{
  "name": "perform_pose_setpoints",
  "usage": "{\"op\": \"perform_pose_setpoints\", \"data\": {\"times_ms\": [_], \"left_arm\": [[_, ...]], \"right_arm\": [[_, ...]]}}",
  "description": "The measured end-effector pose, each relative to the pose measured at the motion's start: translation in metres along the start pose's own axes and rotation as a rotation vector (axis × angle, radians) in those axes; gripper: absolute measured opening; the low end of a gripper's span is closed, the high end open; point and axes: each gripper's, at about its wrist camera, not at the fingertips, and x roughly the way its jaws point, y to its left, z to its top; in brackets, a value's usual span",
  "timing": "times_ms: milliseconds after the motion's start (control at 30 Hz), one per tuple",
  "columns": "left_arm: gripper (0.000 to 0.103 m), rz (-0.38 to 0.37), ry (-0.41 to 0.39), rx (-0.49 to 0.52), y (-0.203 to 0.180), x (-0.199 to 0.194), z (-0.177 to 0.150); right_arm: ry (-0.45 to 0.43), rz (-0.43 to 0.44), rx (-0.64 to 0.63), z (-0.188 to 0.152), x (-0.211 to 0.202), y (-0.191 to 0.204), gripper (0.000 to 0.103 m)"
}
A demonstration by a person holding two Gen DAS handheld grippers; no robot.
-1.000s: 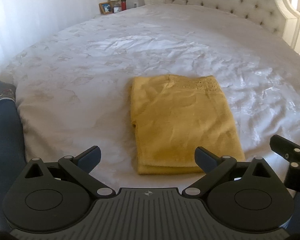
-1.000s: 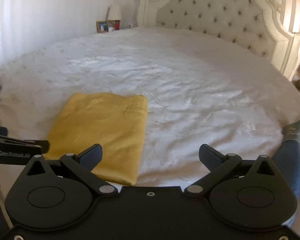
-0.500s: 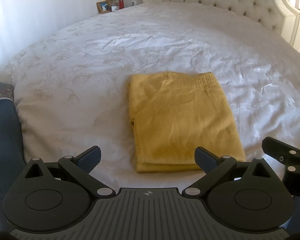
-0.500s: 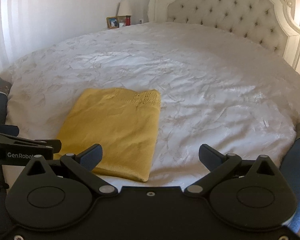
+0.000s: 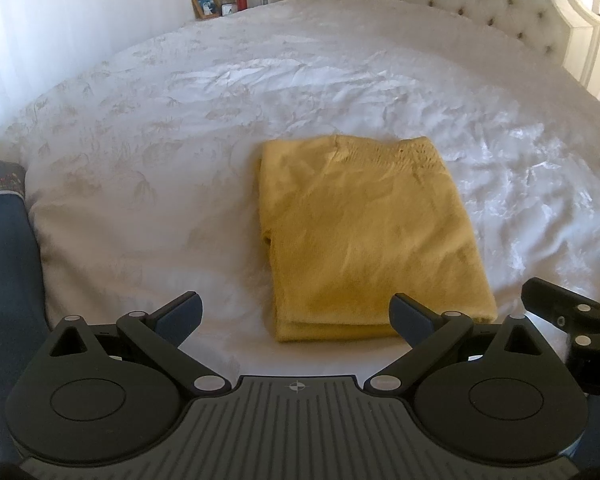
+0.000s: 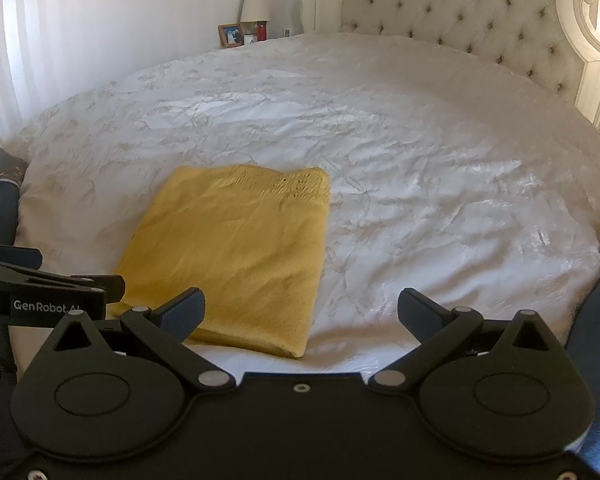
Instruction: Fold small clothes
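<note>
Left gripper (image 5: 296, 318): jaws spread wide, holding nothing, hovering just above the near edge of the bed.
Right gripper (image 6: 302, 314): jaws also spread wide and empty, level with the left one and to its right.
Yellow garment (image 5: 364, 236): lies flat on the white bedspread (image 5: 180, 128), folded into a neat rectangle with stacked layers showing at its near edge, close to the near side of the bed.
Step in hand: the fold looks finished, so this seems the moment to check it or draw away.
Doing it well: lift both grippers clear without brushing the near edge, since loose knit layers would likely slide apart.
Left view only: the layered near edge, with a small notch on the garment's left side.
Right view only: the garment's right edge running straight, and the bare bedspread stretching right toward the tufted headboard (image 6: 460, 12).
</note>
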Motion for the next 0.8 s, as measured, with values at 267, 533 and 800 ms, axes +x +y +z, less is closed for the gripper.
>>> {"op": "perform_pose_setpoints", "data": {"times_ms": [267,533,800], "left_arm": [[0.101,-0.001,0.005,0.005,0.001,0.001,0.001],[0.101,-0.003,0.01,0.009,0.0,0.002,0.001],[0.101,-0.015,0.02,0.02,0.001,0.007,0.001]], "right_arm": [[0.012,0.015,0.012,0.001,0.003,-0.002,0.102],[0.023,0.024,0.024,0.0,0.007,-0.001,0.102],[0.037,0.033,0.03,-0.001,0.011,0.001,0.102]]}}
